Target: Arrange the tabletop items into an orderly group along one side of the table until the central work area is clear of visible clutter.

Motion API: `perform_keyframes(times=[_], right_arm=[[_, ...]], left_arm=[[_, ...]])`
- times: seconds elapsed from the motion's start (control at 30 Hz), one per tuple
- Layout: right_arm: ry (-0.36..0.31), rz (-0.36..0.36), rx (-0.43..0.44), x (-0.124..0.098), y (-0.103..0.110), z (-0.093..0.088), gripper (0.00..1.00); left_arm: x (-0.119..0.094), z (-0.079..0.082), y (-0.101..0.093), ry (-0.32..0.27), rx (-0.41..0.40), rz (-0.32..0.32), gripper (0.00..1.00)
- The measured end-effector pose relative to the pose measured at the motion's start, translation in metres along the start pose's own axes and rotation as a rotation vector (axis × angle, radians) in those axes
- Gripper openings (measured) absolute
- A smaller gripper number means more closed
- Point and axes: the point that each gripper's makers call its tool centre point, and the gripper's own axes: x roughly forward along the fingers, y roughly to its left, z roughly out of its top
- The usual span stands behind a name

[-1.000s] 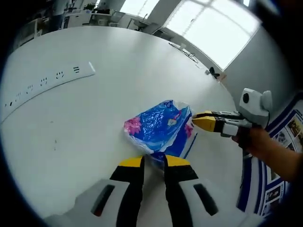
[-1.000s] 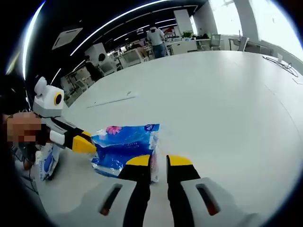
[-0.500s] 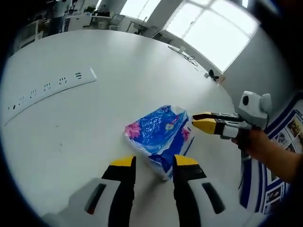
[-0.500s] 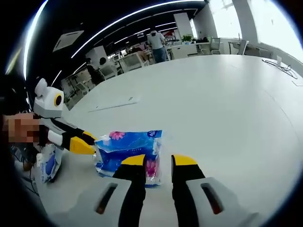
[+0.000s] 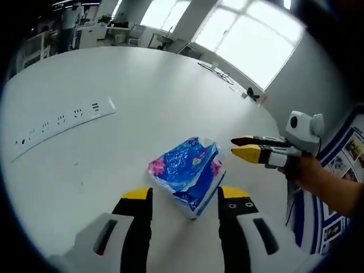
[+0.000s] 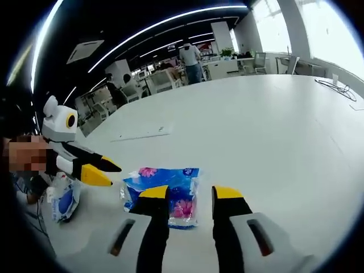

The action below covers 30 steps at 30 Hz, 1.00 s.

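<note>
Both tongs, left (image 5: pixel 185 196) and right (image 6: pixel 190 193), spread, gripping nothing. Blue packet (image 5: pixel 186 172) lies free on bench (image 5: pixel 142 96). Square your tongs over packet edge, pinch firmly, slide it bench-side.

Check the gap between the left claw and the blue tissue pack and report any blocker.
Nothing visible blocks it. The blue tissue pack lies on the white table just ahead of the open left claw; only bare tabletop separates them. The right claw hovers off to one side.

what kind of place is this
Most likely an open-plan office: a big white table with a built-in power strip, rows of desks under long ceiling lights, and large windows.
</note>
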Motion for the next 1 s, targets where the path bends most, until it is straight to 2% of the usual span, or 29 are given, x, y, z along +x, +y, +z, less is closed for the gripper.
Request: perform_keyframes(times=[0.2, 0.6, 1.0], right_arm=[[-0.027, 0.018, -0.010, -0.009, 0.011, 0.012, 0.32], [-0.097, 0.069, -0.024, -0.028, 0.042, 0.040, 0.38], [-0.126, 0.116, -0.053, -0.041, 0.068, 0.053, 0.43]], left_arm=[[-0.014, 0.011, -0.005, -0.035, 0.028, -0.001, 0.55], [-0.050, 0.037, -0.021, -0.122, 0.075, 0.001, 0.63], [-0.089, 0.054, -0.030, -0.195, 0.097, 0.011, 0.69]])
